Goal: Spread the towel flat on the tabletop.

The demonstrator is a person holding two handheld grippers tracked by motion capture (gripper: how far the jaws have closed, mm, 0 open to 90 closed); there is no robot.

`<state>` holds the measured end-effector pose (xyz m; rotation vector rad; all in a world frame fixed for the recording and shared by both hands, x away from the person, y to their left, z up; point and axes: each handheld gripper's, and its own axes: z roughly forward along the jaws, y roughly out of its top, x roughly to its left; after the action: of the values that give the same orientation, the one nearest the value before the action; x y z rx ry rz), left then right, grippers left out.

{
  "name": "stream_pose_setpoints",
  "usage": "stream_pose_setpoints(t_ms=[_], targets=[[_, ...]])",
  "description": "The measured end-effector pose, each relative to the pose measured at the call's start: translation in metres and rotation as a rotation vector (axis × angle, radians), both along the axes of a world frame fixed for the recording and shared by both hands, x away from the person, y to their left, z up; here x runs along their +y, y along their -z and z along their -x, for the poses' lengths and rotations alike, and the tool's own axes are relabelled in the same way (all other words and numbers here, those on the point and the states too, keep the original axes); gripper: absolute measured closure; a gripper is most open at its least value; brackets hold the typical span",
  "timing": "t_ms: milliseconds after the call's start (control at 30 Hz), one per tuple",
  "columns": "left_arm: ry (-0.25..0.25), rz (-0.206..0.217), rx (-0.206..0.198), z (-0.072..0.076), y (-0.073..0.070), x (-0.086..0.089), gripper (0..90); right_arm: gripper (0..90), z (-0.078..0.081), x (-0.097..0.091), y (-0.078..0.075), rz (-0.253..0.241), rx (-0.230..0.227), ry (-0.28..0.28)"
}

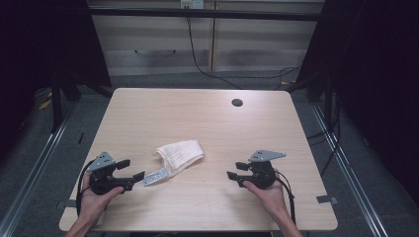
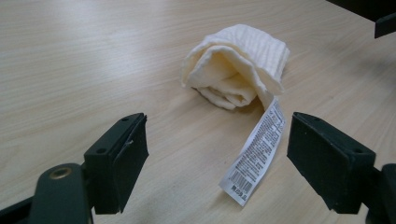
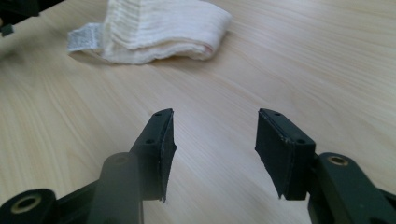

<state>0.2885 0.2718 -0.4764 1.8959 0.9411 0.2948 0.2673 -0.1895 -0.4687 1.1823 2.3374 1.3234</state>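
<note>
Pale wood-grain table (image 1: 148, 113) fills the middle of the room, with cabinet fronts and trailing cables on the floor beyond its far edge and a round cable hole (image 1: 237, 102) near the far right. A folded cream cloth (image 1: 181, 152) lies a little left of the table's centre, toward the near side, its long axis running diagonally from far right to near left. A white care label (image 1: 156, 176) trails off its near-left end.

That label is what the likely next move turns on. It points toward the left gripper (image 1: 129, 171), whose jaws are spread wide, and in the left gripper view the label (image 2: 256, 155) lies flat between them, nearer the right-hand jaw, with the cloth (image 2: 238, 65) bundled just beyond. The left hand (image 1: 94, 197) is clearly the nearer one.

The right gripper (image 1: 235, 170) sits well apart on the cloth's right, jaws also spread and holding nothing; in the right gripper view the cloth (image 3: 163, 30) lies far and left of its jaws, bare wood between.

Open tabletop surrounds the cloth on all sides, and the near edge is close behind both hands, so room lies forward and inward
</note>
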Motion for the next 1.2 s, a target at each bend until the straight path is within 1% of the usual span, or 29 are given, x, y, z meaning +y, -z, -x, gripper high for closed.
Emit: stream_pose_setpoints(t_ms=[33, 67, 100, 167, 233, 267, 300, 367, 400, 433, 467, 533, 567, 633, 667, 733, 767, 800, 833, 933, 1000, 1033, 1067, 1133, 1167, 1200], targets=[[-0.001, -0.003, 0.005, -0.001, 0.0, 0.0, 20.0, 47.7, -0.003, 0.005, -0.002, -0.004, -0.001, -0.009], [-0.001, -0.003, 0.005, -0.001, 0.0, 0.0, 20.1, 47.7, -0.003, 0.005, -0.002, -0.004, -0.001, -0.009], [-0.003, -0.008, 0.007, -0.002, 0.001, 0.001, 20.3, 46.3, -0.011, 0.016, -0.005, 0.006, -0.007, -0.035], [-0.003, -0.006, 0.008, -0.002, 0.002, 0.001, 20.7, 44.4, -0.019, 0.025, -0.006, 0.013, -0.003, -0.049], [-0.004, -0.002, 0.013, -0.002, 0.002, 0.001, 21.3, 41.9, -0.031, 0.036, -0.005, 0.018, 0.004, -0.063], [-0.004, -0.002, 0.013, -0.002, 0.002, 0.001, 21.4, 41.9, -0.031, 0.036, -0.005, 0.018, 0.004, -0.063], [-0.004, -0.005, 0.012, -0.002, 0.002, 0.002, 21.4, 39.5, -0.042, 0.045, -0.004, 0.022, 0.014, -0.072], [-0.002, -0.001, 0.015, -0.002, 0.002, 0.002, 21.4, 38.9, -0.053, 0.054, -0.003, 0.032, 0.016, -0.078], [-0.002, -0.001, 0.015, -0.002, 0.002, 0.002, 21.4, 38.9, -0.057, 0.057, -0.002, 0.032, 0.016, -0.083], [0.0, 0.002, 0.014, -0.002, 0.002, 0.003, 21.4, 38.9, -0.057, 0.057, -0.002, 0.032, 0.016, -0.083], [-0.001, 0.003, 0.011, -0.001, 0.002, 0.003, 21.4, 39.8, -0.067, 0.065, -0.001, 0.038, 0.019, -0.093], [0.0, 0.005, 0.011, -0.001, 0.002, 0.003, 21.4, 40.7, -0.07, 0.068, -0.001, 0.04, 0.017, -0.094], [0.0, 0.003, 0.011, -0.002, 0.002, 0.003, 21.4, 43.4, -0.08, 0.075, 0.0, 0.046, 0.02, -0.11], [-0.002, 0.005, 0.011, -0.001, 0.002, 0.003, 21.3, 45.6, -0.087, 0.081, 0.001, 0.051, 0.026, -0.116], [-0.004, 0.007, 0.011, -0.001, 0.002, 0.003, 21.4, 46.0, -0.092, 0.084, 0.003, 0.049, 0.044, -0.124], [-0.003, 0.007, 0.009, -0.001, 0.002, 0.003, 21.4, 45.9, -0.095, 0.086, 0.004, 0.056, 0.046, -0.128], [-0.004, 0.007, 0.01, -0.001, 0.002, 0.003, 21.4, 45.8, -0.102, 0.09, 0.006, 0.069, 0.054, -0.123], [-0.004, 0.006, 0.011, -0.002, 0.002, 0.003, 21.4, 45.8, -0.105, 0.091, 0.007, 0.072, 0.058, -0.124], [-0.004, 0.005, 0.012, -0.002, 0.002, 0.003, 21.4, 45.8, -0.105, 0.091, 0.007, 0.072, 0.058, -0.124], [-0.002, 0.006, 0.011, -0.001, 0.002, 0.003, 21.4, 42.5, -0.117, 0.098, 0.013, 0.08, 0.07, -0.116], [-0.004, 0.007, 0.01, -0.001, 0.002, 0.003, 21.3, 39.6, -0.12, 0.101, 0.016, 0.089, 0.067, -0.105], [-0.005, 0.01, 0.01, -0.001, 0.002, 0.003, 21.3, 39.6, -0.12, 0.101, 0.016, 0.089, 0.067, -0.105], [-0.005, 0.013, 0.01, -0.001, 0.002, 0.004, 21.3, 42.9, -0.122, 0.105, 0.021, 0.085, 0.081, -0.111], [-0.005, 0.015, 0.009, -0.001, 0.002, 0.004, 21.3, 50.2, -0.122, 0.108, 0.026, 0.109, 0.082, -0.125], [-0.004, 0.017, 0.01, -0.001, 0.002, 0.004, 21.3, 56.5, -0.121, 0.109, 0.028, 0.113, 0.091, -0.124], [-0.005, 0.017, 0.011, -0.001, 0.002, 0.004, 21.3, 63.5, -0.12, 0.108, 0.029, 0.112, 0.083, -0.129]])
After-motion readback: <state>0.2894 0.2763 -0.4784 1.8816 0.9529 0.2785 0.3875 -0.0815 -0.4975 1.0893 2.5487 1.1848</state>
